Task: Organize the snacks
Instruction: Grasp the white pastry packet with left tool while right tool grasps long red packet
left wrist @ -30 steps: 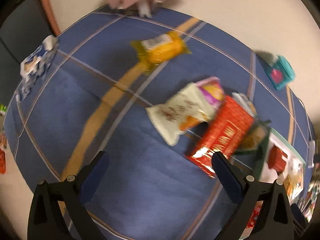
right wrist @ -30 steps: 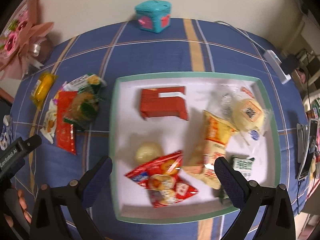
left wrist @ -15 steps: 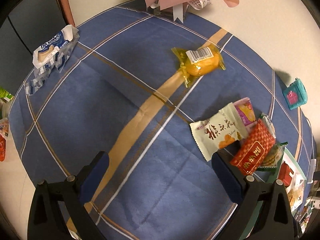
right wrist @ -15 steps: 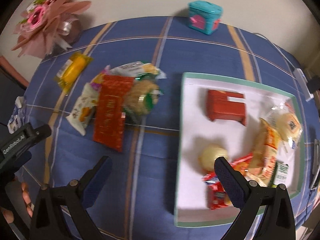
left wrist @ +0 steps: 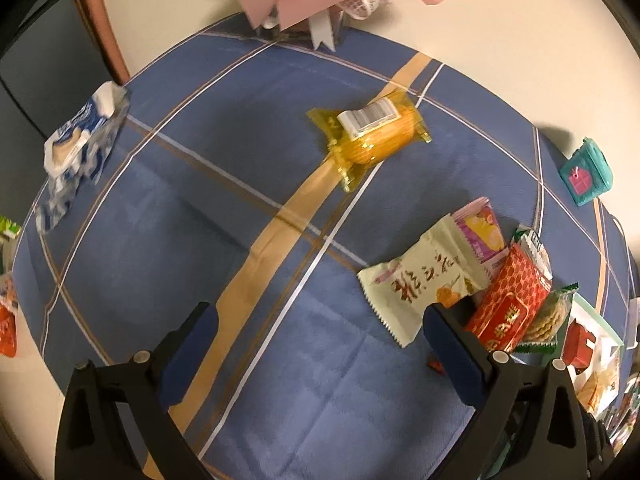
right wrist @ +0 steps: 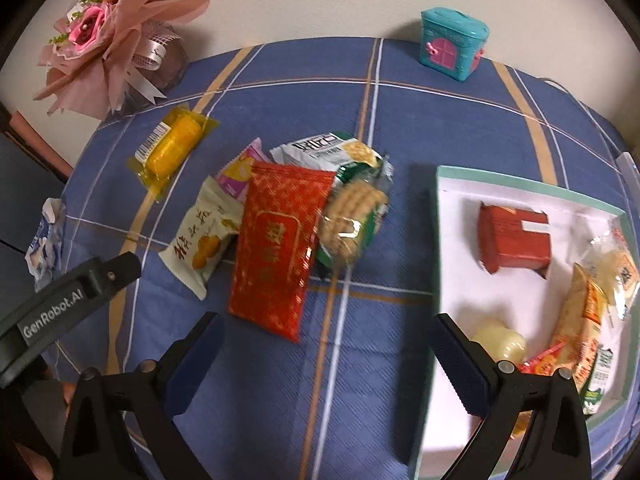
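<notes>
A heap of snacks lies on the blue checked cloth: a red packet [right wrist: 280, 248], a cream packet [right wrist: 200, 240], a green cracker pack [right wrist: 352, 216] and a pink packet [right wrist: 240, 172]. A yellow cake [right wrist: 172, 144] lies apart at the far left; it also shows in the left wrist view [left wrist: 372, 136]. The white tray [right wrist: 440, 240] with a green rim at the right holds several snacks. My right gripper [right wrist: 324, 348] is open and empty, just in front of the red packet. My left gripper [left wrist: 316, 336] is open and empty, left of the cream packet [left wrist: 424, 284].
A pink bouquet [right wrist: 104, 40] stands at the back left. A teal toy house [right wrist: 454, 44] stands at the back. A blue-white wrapper [left wrist: 80, 140] lies at the cloth's left edge. The left gripper's body [right wrist: 60, 304] shows at the right view's left.
My right gripper has swung left from over the tray to the heap of snacks. My left gripper has drawn back and turned left, so the yellow cake now sits ahead.
</notes>
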The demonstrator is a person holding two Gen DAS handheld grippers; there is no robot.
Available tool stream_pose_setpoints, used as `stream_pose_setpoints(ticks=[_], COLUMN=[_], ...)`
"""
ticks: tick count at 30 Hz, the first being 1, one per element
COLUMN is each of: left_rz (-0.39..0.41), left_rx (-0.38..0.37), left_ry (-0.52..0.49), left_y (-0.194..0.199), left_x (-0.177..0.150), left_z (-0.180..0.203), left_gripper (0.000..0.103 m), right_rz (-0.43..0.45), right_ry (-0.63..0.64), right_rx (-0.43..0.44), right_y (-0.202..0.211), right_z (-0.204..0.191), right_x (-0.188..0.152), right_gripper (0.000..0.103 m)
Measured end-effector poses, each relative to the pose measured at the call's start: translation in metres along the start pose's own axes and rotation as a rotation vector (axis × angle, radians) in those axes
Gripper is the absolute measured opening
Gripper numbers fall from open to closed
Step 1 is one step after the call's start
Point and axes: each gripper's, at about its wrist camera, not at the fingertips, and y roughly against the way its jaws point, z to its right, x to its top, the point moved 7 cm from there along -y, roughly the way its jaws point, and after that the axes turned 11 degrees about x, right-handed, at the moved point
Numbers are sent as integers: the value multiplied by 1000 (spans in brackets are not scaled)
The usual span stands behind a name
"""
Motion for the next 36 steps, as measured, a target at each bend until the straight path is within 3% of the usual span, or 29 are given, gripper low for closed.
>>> stream_pose_setpoints(ticks=[24,36], left_rz=[46,2], left_rx=[-82,-139], left_ry=[-99,-205], left_y=[-28,-39], left_x=[23,11], left_z=[37,72], left_gripper=[102,102], right_rz=[-21,-26], right_ry=[-6,-14], right_rx=[-24,-45], right_y=[-67,-76], right_z=[-16,-9], right_x=[16,13], right_gripper=[103,103])
